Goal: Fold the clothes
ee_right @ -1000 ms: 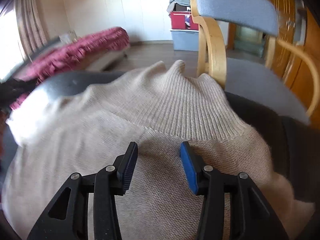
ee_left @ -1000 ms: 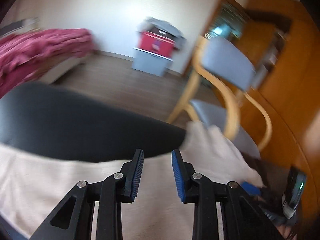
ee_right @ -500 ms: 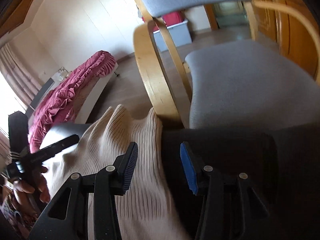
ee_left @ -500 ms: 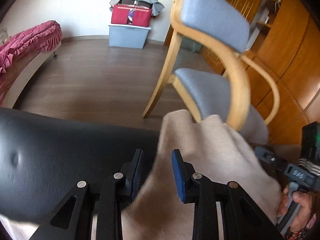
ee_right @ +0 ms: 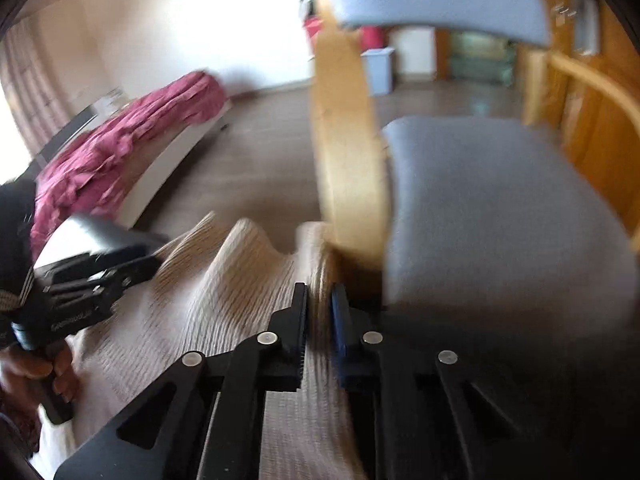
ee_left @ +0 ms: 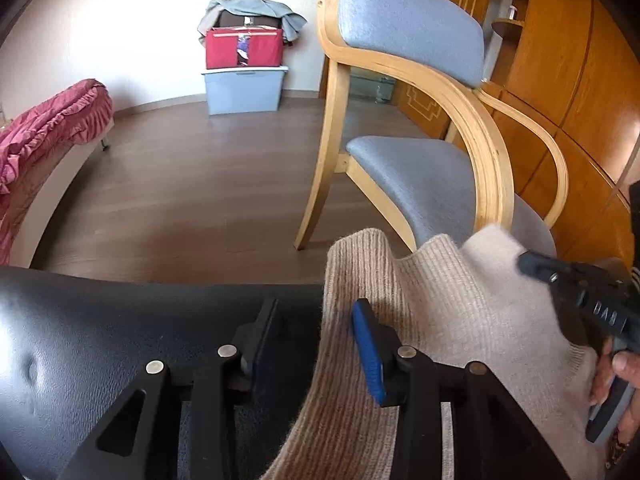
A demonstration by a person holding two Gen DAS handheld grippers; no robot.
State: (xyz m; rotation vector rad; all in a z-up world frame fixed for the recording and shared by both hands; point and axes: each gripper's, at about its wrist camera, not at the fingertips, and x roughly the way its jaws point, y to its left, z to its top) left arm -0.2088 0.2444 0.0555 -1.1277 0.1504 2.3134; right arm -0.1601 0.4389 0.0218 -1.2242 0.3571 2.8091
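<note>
A beige ribbed knit sweater (ee_left: 432, 320) lies rumpled across a black leather-look worktop (ee_left: 120, 340), its ribbed edge bunched into ridges at the side nearest a chair. The right hand-held gripper (ee_right: 319, 312) is clamped tight on a fold of that ribbed edge, the knit pinched between its black and blue pads; the right wrist view is blurred, so the fold's exact shape cannot be made out. The left hand-held gripper (ee_left: 316, 332) straddles the sweater's left border, its jaws opening: the blue pad rests over the knit, the black one sits over the bare worktop, and neither visibly presses the fabric. Each gripper shows at the edge of the other's view, a person's fingers (ee_left: 616, 376) wrapped round the right one's handle.

Just past the worktop stands an armchair (ee_left: 404, 168) of pale bent wood with grey-blue seat and back cushions, one curved arm rising close behind the sweater. Brown wood-plank flooring (ee_left: 200, 184) stretches to a white wall, where a red fabric box (ee_left: 244, 49) sits atop a pale blue plastic bin (ee_left: 244, 90), grey clothing draped over the stack. At the left a bed (ee_left: 48, 128) carries a ruffled crimson cover. Orange-brown wooden cabinets (ee_left: 560, 60) line the right side.
</note>
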